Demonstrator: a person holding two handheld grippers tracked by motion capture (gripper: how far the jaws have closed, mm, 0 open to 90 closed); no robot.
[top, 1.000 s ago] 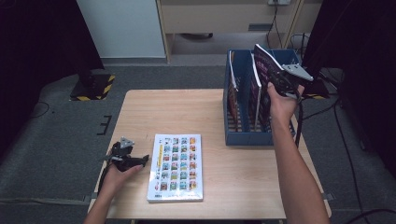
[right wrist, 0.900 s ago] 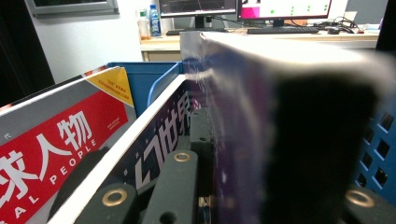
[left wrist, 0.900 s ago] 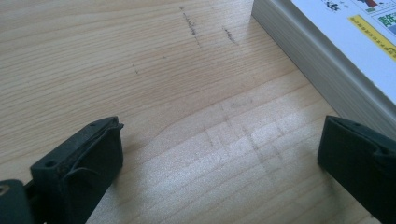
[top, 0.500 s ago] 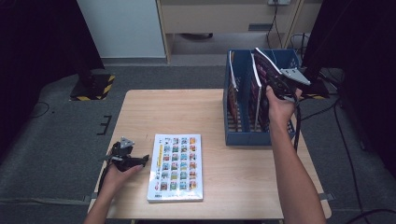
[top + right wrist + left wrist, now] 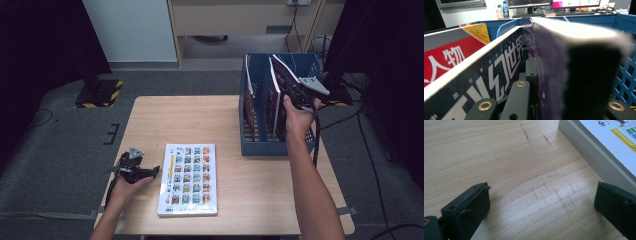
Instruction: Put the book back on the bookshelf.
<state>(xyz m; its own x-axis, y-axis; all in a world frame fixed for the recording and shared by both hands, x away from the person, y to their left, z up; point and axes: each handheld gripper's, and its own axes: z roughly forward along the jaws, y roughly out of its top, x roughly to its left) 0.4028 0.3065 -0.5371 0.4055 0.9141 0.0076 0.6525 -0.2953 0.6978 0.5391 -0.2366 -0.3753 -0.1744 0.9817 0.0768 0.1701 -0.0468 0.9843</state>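
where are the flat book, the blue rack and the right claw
flat book (image 5: pixel 190 177) high view, middle of its cover
blue rack (image 5: pixel 262 148) high view, front wall
right claw (image 5: pixel 292 92) high view, at the tips, on the purple book

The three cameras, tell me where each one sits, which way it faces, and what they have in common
High view: above the person's side, facing forward and down on the table; both forearms, left gripper and right gripper show.
Left gripper view: on the left gripper, looking down at bare wood between its wide-apart jaws.
Right gripper view: on the right gripper, facing into the blue rack, jaws shut on a purple book.
Shared: the picture book appears in the high view and the left gripper view.
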